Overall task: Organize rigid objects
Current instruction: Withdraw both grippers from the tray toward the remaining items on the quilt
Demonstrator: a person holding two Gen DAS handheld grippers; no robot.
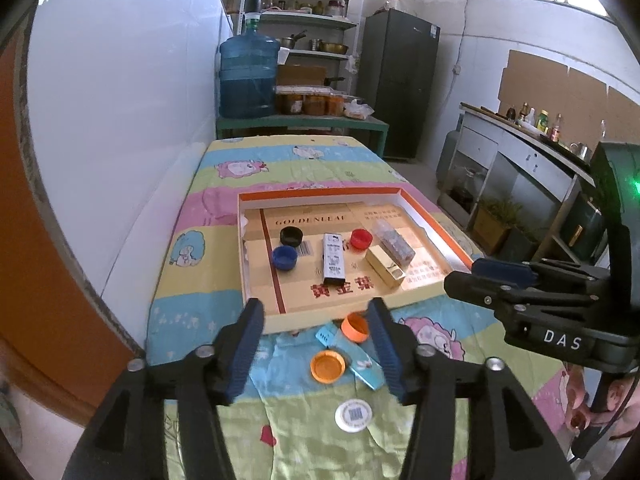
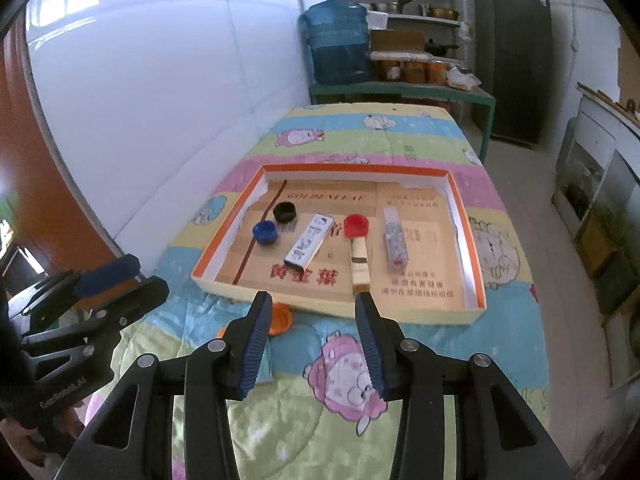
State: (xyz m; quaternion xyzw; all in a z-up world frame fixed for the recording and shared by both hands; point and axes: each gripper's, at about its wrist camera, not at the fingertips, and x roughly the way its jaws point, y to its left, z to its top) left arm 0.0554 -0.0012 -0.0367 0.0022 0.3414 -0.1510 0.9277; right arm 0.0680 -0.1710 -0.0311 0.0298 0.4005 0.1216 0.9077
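Observation:
A shallow orange-rimmed cardboard tray [image 1: 436,216] lies on the cartoon-print bedspread. It holds a black cap [image 1: 291,236], a blue cap [image 1: 285,258], a red cap [image 1: 361,239], a white and black box [image 1: 333,258], a gold box [image 1: 386,266] and a clear case [image 1: 394,242]. In front of the tray lie two orange caps [image 1: 327,366], a light blue box [image 1: 352,354] and a white disc [image 1: 353,414]. My left gripper [image 1: 316,308] hangs open above those loose items, holding nothing. My right gripper [image 2: 313,298] is open and empty near the tray's front wall [image 2: 340,306].
A white wall [image 1: 120,120] runs along the left of the bed. Beyond the bed's far end stand a green bench with a blue water jug [image 1: 248,76], shelves of jars and a dark fridge [image 1: 400,84]. A counter with bottles [image 1: 532,120] lines the right side.

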